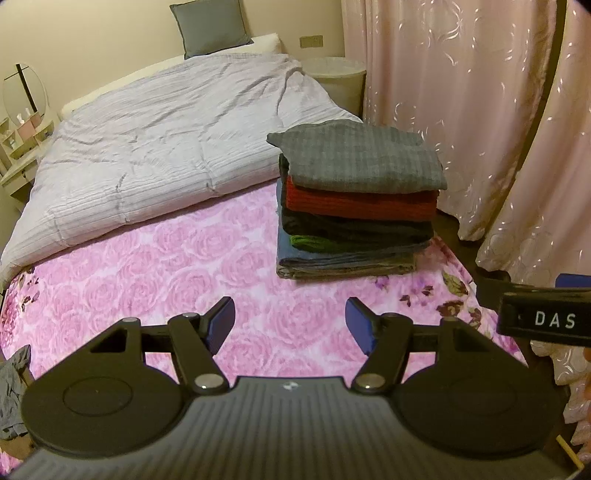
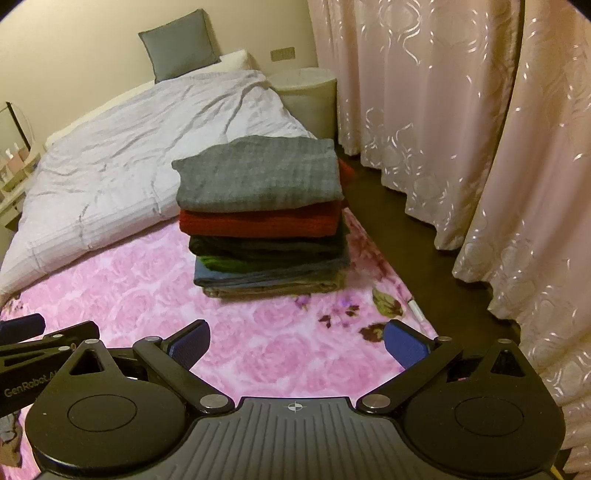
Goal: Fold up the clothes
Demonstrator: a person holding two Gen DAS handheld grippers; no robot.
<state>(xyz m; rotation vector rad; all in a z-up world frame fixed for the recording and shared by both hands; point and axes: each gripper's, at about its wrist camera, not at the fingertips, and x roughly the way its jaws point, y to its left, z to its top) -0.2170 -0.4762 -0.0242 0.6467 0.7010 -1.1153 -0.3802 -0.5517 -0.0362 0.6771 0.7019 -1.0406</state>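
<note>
Left wrist view shows the left gripper (image 1: 290,325) and right gripper (image 2: 297,345) both spread wide and empty over the pink blanket (image 1: 184,266), the folded stack (image 1: 354,199) finished beyond (a grey garment (image 1: 13,391) looks unfolded at the edge).

Two black handheld grippers with blue-padded fingers.
Behind the left gripper (image 1: 290,325) fingers: ribbed grey housing, silver pivot screws; the right gripper (image 2: 295,347) matches.

The stack of folded clothes (image 1: 354,199) sits on the bed (image 1: 221,266), right of the duvet (image 1: 166,147); curtains (image 1: 480,110) hang further right, a pillow (image 1: 210,27) behind.
</note>
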